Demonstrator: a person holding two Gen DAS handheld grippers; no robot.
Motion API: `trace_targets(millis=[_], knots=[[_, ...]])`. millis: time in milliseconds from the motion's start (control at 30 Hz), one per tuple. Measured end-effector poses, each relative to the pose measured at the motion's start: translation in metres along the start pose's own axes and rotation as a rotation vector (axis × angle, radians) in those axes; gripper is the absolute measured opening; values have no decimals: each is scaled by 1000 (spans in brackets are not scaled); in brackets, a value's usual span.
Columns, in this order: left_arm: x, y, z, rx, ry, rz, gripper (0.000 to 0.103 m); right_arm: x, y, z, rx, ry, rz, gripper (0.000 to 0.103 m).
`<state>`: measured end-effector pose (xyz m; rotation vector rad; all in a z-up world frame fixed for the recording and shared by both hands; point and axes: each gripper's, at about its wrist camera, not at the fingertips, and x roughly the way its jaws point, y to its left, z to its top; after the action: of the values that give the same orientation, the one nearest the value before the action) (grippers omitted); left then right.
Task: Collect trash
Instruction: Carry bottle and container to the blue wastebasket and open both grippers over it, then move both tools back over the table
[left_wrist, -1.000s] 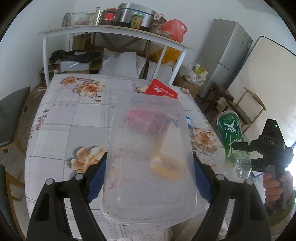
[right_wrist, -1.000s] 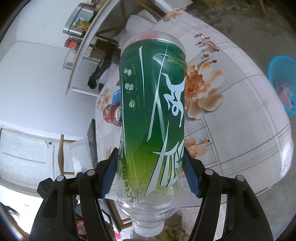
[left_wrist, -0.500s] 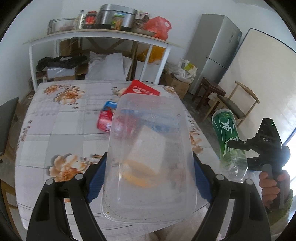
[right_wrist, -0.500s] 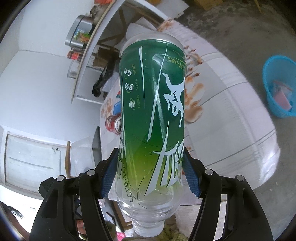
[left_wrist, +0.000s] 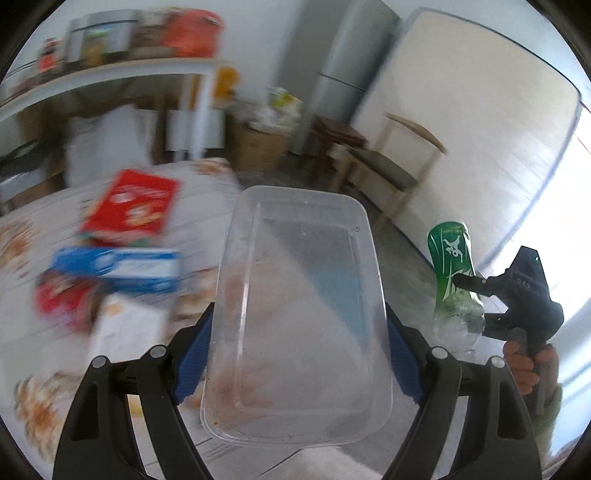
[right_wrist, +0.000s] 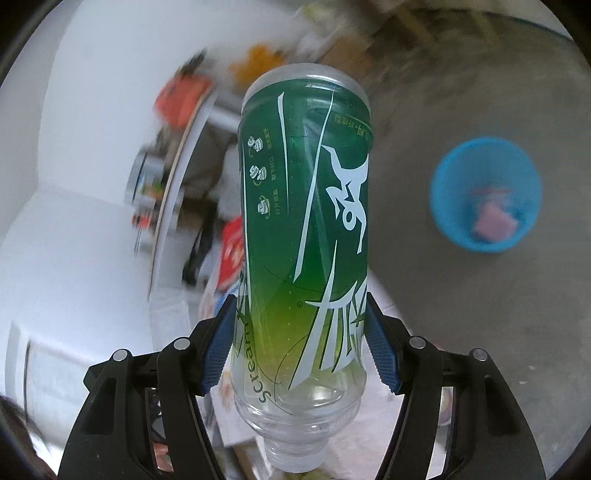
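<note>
Worktop (left_wrist: 33, 218) with a floral cloth lies at left in your left wrist view, badly blurred. On it: a red packet (left_wrist: 129, 203), a blue-and-white box (left_wrist: 118, 267) just below it, a white carton (left_wrist: 125, 328) nearer you, something red (left_wrist: 55, 299) beside that; details unreadable.

Blue basket (right_wrist: 485, 194) stands on the grey floor, at right in your right wrist view, well apart from the bottle. Inside it, one pinkish item (right_wrist: 493, 221) on the bottom; too blurred to name.

Clear plastic tray (left_wrist: 299, 314): your left gripper (left_wrist: 297, 354) holds it, the blue fingers (left_wrist: 194, 354) pressing on its two long sides near the closer end. It is held off the worktop, past the worktop's edge, with floor showing through its far half. Reddish smears and specks on the bottom; otherwise nothing inside that you can make out.

Green-labelled bottle (right_wrist: 306, 229): your right gripper (right_wrist: 301, 343) pinches it at the lower label, fingers (right_wrist: 380, 350) on either side. It is held mouth toward the camera, base pointing away. Clear plastic shows at the neck; whether it holds any liquid cannot be told. The left wrist view shows the same bottle (left_wrist: 452, 273) at right, base up, in the right gripper (left_wrist: 467, 301), with your hand (left_wrist: 532, 363) on the handle.
</note>
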<state>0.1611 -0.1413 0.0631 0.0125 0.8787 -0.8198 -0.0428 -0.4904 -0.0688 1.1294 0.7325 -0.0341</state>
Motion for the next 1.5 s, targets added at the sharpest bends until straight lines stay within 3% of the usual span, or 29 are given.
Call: trace_targets(millis=[167, 333, 500, 667, 767, 867, 1100, 1433, 1500], knots=[[61, -55, 21, 73, 119, -103, 81, -44, -77, 0, 161, -79, -50, 62], [136, -97, 36, 98, 256, -158, 82, -35, -125, 11, 268, -46, -45, 62], [214, -117, 52, 76, 327, -127, 85, 3, -151, 40, 316, 18, -37, 62], [288, -124, 80, 49, 312, -86, 95, 51, -167, 74, 340, 47, -97, 62], [305, -121, 89, 37, 303, -48, 95, 77, -176, 86, 361, 70, -141, 62], [291, -107, 90, 21, 289, -77, 95, 100, -189, 89, 378, 99, -183, 62], [207, -75, 90, 29, 208, -112, 95, 153, -196, 104, 349, 191, -289, 62], [77, -19, 55, -8, 60, -30, 95, 205, -193, 138, 301, 246, -401, 64], [58, -11, 42, 5, 49, -1, 95, 212, -193, 142, 280, 252, -439, 72]])
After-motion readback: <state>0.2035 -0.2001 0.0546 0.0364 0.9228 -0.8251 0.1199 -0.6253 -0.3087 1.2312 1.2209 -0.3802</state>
